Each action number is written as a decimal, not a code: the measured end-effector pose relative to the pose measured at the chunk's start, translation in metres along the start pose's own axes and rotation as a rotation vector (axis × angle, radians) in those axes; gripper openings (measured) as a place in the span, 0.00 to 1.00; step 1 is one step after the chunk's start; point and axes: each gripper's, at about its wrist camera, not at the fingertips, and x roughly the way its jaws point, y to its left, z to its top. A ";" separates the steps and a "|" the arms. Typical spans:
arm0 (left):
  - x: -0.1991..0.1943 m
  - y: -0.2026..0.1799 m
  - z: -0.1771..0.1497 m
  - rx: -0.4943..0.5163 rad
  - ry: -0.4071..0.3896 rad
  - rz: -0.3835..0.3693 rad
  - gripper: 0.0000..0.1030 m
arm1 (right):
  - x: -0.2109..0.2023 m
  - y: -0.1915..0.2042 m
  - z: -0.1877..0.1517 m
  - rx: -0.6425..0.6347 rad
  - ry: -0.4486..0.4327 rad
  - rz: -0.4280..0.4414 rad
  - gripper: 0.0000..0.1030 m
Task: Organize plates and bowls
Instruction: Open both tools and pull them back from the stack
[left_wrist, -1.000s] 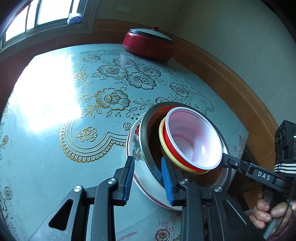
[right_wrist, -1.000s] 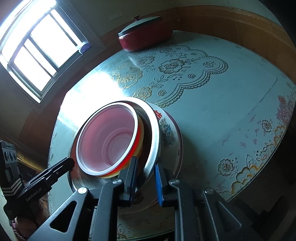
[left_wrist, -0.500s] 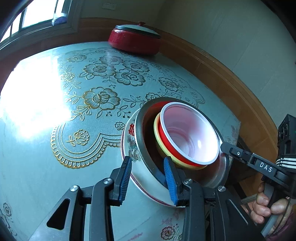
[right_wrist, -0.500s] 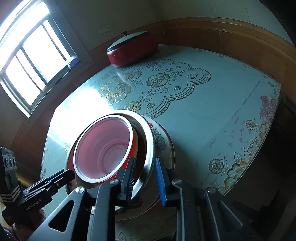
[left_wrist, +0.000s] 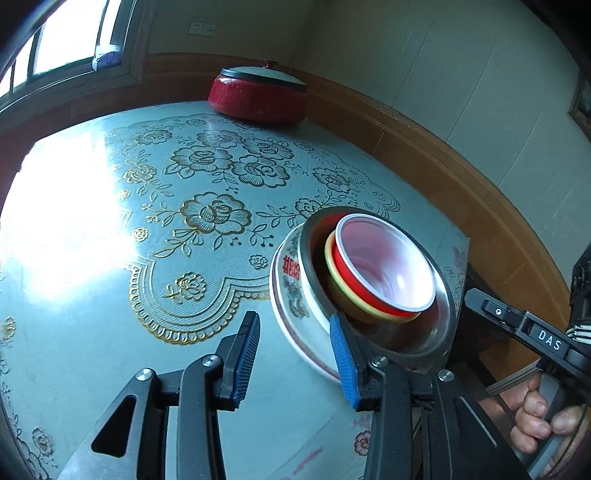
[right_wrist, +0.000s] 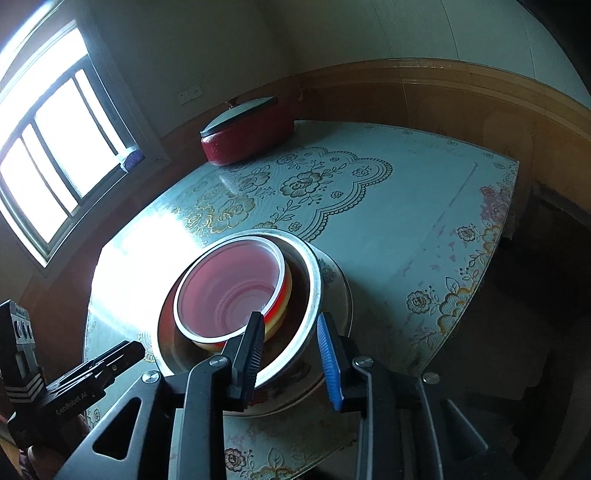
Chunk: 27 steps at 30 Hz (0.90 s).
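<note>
While both tongs (left_wrist: 293, 363) open, stacked bowls (left_wrist: 384, 273) seemingly free

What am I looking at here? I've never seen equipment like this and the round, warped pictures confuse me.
A person holds two hand-held grippers, each with a fisheye camera looking along its fingers; each picture comes from one.

The left gripper and right gripper are opening, releasing a nested stack: a red bowl in a yellow bowl, in a steel bowl, on a flowered plate. It sits near the table edge. A lidded red pot stands far back. Nothing is held.
</note>
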 end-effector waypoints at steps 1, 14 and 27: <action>-0.001 0.002 -0.001 -0.001 0.002 0.005 0.42 | -0.003 0.002 -0.003 0.003 -0.004 -0.005 0.29; -0.008 0.017 -0.034 0.060 0.031 0.075 0.53 | -0.020 0.021 -0.055 0.051 -0.009 -0.038 0.34; -0.021 0.010 -0.068 0.148 0.010 0.097 0.78 | -0.020 0.044 -0.110 0.041 -0.018 -0.197 0.48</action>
